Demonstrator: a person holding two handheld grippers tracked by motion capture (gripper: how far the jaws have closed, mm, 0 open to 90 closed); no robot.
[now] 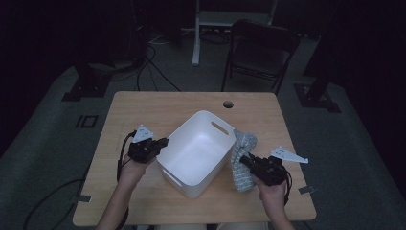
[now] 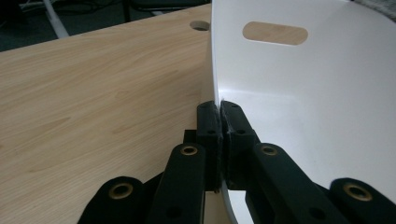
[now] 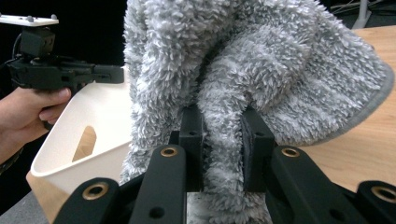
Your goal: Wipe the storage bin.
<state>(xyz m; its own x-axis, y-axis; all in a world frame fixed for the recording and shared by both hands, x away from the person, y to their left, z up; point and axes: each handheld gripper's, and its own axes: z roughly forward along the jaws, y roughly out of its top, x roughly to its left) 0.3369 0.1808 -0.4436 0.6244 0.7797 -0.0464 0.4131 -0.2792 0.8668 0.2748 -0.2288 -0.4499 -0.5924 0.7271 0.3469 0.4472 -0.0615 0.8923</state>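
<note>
Now | left hand-held gripper point(image 2: 219, 140) pinches smooth white plastic tub point(image 2: 303, 93) rim | right hand-held gripper point(image 3: 222, 149) pinches fluffy grey cloth point(image 3: 243, 60)

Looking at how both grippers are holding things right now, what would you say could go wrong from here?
The left gripper pinches only the thin rim of the white bin, so it could slip off or tip the bin. The right gripper grips one fold of the grey fluffy cloth; the loose rest may catch the bin's edge.
</note>
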